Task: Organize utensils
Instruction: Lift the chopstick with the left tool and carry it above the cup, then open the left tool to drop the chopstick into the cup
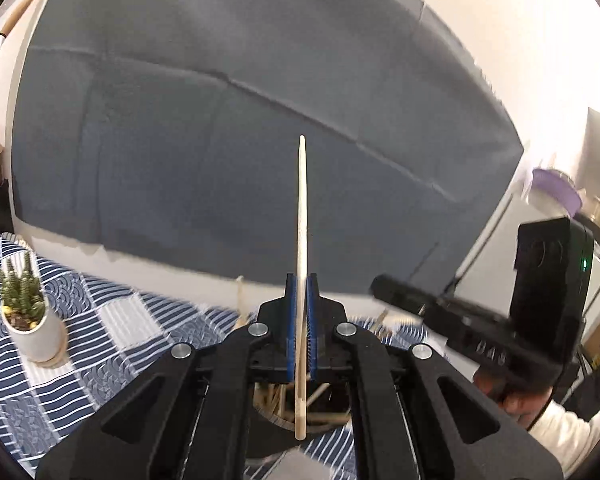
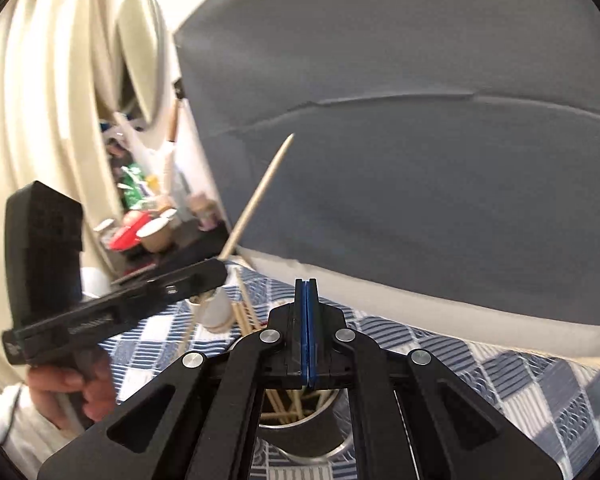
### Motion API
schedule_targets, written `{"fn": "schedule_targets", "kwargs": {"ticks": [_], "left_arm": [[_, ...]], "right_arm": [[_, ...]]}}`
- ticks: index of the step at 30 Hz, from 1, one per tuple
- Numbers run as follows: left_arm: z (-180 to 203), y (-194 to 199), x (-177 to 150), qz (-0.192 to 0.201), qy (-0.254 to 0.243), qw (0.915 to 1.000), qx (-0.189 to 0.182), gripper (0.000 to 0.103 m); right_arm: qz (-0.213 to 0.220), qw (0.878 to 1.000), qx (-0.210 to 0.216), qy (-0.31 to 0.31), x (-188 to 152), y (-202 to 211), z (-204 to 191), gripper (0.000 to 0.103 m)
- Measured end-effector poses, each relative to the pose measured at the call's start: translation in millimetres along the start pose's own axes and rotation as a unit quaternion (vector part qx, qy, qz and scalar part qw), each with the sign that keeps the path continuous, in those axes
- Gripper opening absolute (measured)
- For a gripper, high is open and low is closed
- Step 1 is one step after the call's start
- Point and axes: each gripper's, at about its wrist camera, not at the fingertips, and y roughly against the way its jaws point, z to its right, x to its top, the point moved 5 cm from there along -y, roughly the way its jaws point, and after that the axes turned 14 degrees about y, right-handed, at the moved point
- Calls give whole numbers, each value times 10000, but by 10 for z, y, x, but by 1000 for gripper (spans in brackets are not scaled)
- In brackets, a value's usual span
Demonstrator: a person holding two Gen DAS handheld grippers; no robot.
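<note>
Jaws of left gripper (image 1: 302, 304) clamp a chopstick (image 1: 302, 216) upright; right gripper (image 2: 306, 320) seemingly pressed together empty.

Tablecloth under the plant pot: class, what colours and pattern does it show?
The tablecloth is a blue-and-white patchwork of stripes and wave motifs, clearest in the left wrist view.

cup (image 2: 300, 436) mostly hidden (behind gripper), shelf clutter (image 2: 148, 216) blurred

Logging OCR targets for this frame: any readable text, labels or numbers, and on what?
None can be read for certain.
Pale embossed marks on the side of the black right tool's body: blurred, unreadable.
Faint lettering on the side of the black left tool's body: too blurred.
Colourful packets on the cluttered shelf: print too small.
</note>
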Motion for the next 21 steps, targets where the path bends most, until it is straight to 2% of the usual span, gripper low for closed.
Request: {"fn": "schedule_targets", "kwargs": {"ticks": [4, 9, 15, 19, 21], "left_arm": [[149, -120, -75, 371, -207, 9991, -45, 4], [130, -196, -197, 658, -363, 9972, 11, 4], [45, -202, -324, 772, -383, 9963, 26, 5], [-44, -120, -382, 816, -289, 9962, 90, 5], [-59, -72, -408, 795, -308, 9963, 123, 11]], "right_arm": [[109, 9997, 206, 49, -77, -95, -1, 1], [212, 9991, 297, 225, -137, -105, -40, 1], [61, 9986, 291, 433, -216, -147, -80, 1], [99, 9979, 85, 639, -221, -78, -105, 5], [60, 9975, 52, 695, -215, -61, -114, 5]]}}
